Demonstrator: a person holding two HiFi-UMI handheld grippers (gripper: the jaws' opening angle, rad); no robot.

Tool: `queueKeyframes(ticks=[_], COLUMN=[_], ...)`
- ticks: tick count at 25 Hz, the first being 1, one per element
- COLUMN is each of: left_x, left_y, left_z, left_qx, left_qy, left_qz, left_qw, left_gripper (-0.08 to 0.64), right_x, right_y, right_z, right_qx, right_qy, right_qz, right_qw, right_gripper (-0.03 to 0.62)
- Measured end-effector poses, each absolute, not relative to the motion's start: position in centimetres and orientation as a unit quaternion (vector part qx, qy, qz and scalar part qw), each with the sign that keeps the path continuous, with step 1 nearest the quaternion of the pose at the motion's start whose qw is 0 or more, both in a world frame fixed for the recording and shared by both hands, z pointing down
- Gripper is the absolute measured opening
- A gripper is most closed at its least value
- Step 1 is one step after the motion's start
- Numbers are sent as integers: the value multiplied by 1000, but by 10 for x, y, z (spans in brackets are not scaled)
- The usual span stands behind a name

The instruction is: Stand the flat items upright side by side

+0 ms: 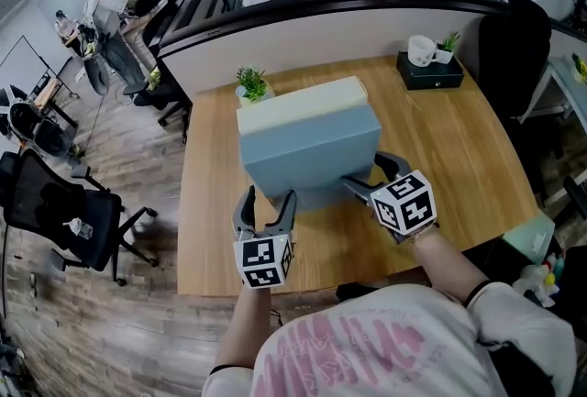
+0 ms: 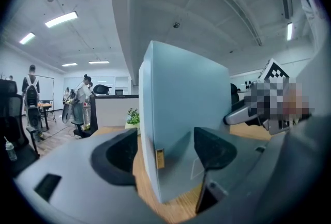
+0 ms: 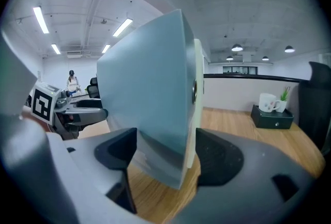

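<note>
A blue folder (image 1: 312, 152) stands upright on the wooden table (image 1: 459, 166), with a cream folder (image 1: 298, 102) pressed flat against its far side. My left gripper (image 1: 268, 203) straddles the pair's lower left corner and my right gripper (image 1: 371, 173) straddles the lower right one. In the left gripper view the blue face (image 2: 191, 109) and a pale edge strip (image 2: 146, 114) fill the space between the pads of the left gripper (image 2: 165, 153). In the right gripper view the right gripper (image 3: 163, 153) has one pad on the blue folder (image 3: 145, 78) and the other on the cream folder (image 3: 195, 114).
A small potted plant (image 1: 250, 82) stands just behind the folders on the left. A black box (image 1: 431, 74) carrying a white mug (image 1: 420, 49) sits at the table's back right. Office chairs (image 1: 55, 203) stand on the floor at left, and a person (image 1: 105, 10) stands far off.
</note>
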State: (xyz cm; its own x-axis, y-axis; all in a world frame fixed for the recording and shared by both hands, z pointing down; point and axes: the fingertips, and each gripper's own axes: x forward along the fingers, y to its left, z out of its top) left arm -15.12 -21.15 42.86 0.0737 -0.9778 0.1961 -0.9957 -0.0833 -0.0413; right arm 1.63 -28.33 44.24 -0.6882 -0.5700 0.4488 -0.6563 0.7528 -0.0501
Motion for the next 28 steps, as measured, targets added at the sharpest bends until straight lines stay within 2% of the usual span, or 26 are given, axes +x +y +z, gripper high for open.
queueKeyframes(ticks=[10,12,15,20,22,25,28], left_x=[-151,-150,-152,-144,-138,-128,-121], left_y=[-193,-187,-175,-144,-130,-112,-96], left_z=[404,404,413,441,454,465,457], left_qx=[728,724,708,691,689,688,693], left_qy=[-682,-685,-698,-704,-698,-687,-681], left_qz=[41,30,36,52,44,23,-13], left_qw=[61,75,99,155,189,231,237], left_gripper=[330,304,220,95,20,2,2], right_x=[34,43,59,76,76,69,56], right_y=[-281,-278,-273,-252,-241,-221,-199], right_z=[423,424,433,463,471,475,476], right_qx=[372,384,404,432,441,450,441], right_qy=[-905,-900,-888,-860,-851,-843,-846], right_qz=[111,125,152,230,257,271,274], right_qw=[173,166,159,142,126,113,119], right_gripper=[360,359,340,254,181,112,15])
